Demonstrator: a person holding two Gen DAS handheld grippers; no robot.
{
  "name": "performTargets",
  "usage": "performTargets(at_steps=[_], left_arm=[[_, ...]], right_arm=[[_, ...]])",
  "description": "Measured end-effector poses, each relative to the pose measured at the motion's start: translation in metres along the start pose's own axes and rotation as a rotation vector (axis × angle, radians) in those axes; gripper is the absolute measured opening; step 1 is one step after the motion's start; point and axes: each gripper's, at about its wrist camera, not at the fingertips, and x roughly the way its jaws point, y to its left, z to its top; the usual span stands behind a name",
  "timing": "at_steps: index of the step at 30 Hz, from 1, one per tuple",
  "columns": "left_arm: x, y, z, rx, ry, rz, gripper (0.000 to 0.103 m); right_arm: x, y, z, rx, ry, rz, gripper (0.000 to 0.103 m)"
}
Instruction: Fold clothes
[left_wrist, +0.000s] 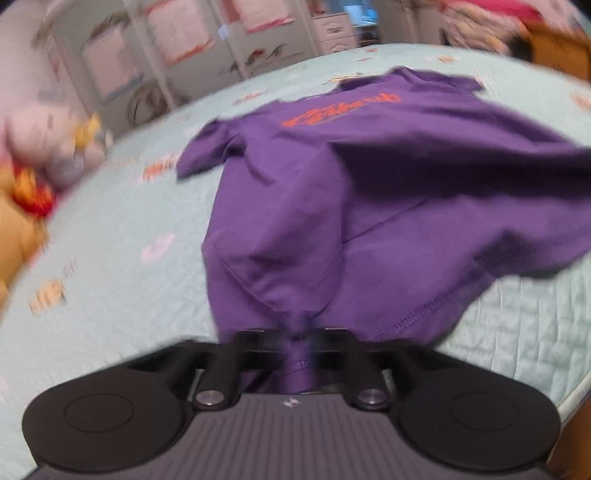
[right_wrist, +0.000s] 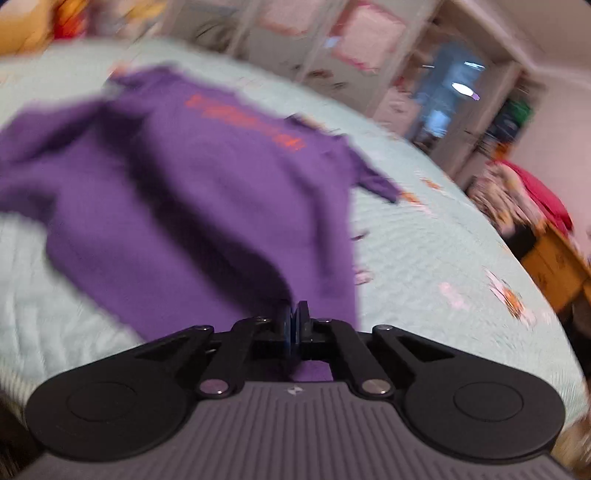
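Plush toys (left_wrist: 33, 173) crowd the far left edge of the bed (left_wrist: 110, 258) in the left wrist view — at least two, a yellow one with red and a pale one, too blurred to count surely. Pale mint quilted cover with small orange and pink prints lies over the bed. One purple shirt (left_wrist: 332, 184) lies spread across the middle of it, collar end toward the far edge, with one orange print (left_wrist: 340, 109) across the chest. Its near hem is lifted and bunched. The left gripper (left_wrist: 297, 338) is clenched on that hem near the bed's near edge, cloth gathered between its fingers.

Beyond the far edge stand white cabinets (left_wrist: 177, 48) with pink panels, and at the far right a wooden piece of furniture (left_wrist: 561, 51) under a heap of pink cloth.

In the right wrist view the same shirt (right_wrist: 166, 192) fills the left half of the bed (right_wrist: 443, 240), one sleeve (right_wrist: 376, 181) reaching toward the middle. The right gripper (right_wrist: 295, 325) is pinched shut on the hem, blue fingertips (right_wrist: 286, 325) pressed together with purple cloth between and below them. Nothing lies on the shirt. To the right stand the cabinets (right_wrist: 369, 55), then a pink heap (right_wrist: 532, 195) on wooden furniture (right_wrist: 554, 266) at the bed's right edge.
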Motion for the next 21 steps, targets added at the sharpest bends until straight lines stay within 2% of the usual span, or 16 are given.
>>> performTargets(at_steps=[2, 6, 8, 10, 12, 14, 15, 16, 17, 21], left_arm=[[-0.016, 0.020, 0.002, -0.113, -0.036, -0.012, 0.005], [-0.065, 0.055, -0.004, -0.240, -0.154, 0.014, 0.005], [-0.064, 0.057, -0.012, -0.250, -0.132, 0.041, 0.005], [-0.060, 0.054, -0.019, -0.248, -0.097, 0.056, 0.005], [-0.053, 0.047, -0.025, -0.237, -0.066, 0.052, 0.007], [-0.048, 0.041, -0.028, -0.227, -0.052, 0.046, 0.018], [-0.046, 0.038, -0.030, -0.222, -0.045, 0.043, 0.022], [-0.043, 0.036, -0.030, -0.219, -0.043, 0.059, 0.033], [-0.041, 0.036, -0.031, -0.213, -0.046, 0.080, 0.042], [-0.034, 0.034, -0.036, -0.164, -0.021, 0.115, 0.046]], right_arm=[[-0.010, -0.027, 0.000, 0.118, -0.007, 0.025, 0.000], [-0.031, -0.082, 0.000, 0.355, -0.020, 0.075, 0.003], [-0.041, -0.109, 0.000, 0.474, -0.027, 0.101, 0.005], [-0.042, -0.102, -0.005, 0.436, -0.025, 0.091, 0.013], [-0.043, -0.094, -0.009, 0.395, -0.022, 0.081, 0.014], [-0.044, -0.086, -0.014, 0.354, -0.019, 0.070, 0.021], [-0.045, -0.082, -0.017, 0.334, -0.018, 0.065, 0.035], [-0.045, -0.078, -0.019, 0.314, -0.016, 0.060, 0.046], [-0.046, -0.074, -0.021, 0.293, -0.015, 0.055, 0.047], [-0.040, -0.064, -0.027, 0.251, 0.023, 0.059, 0.047]])
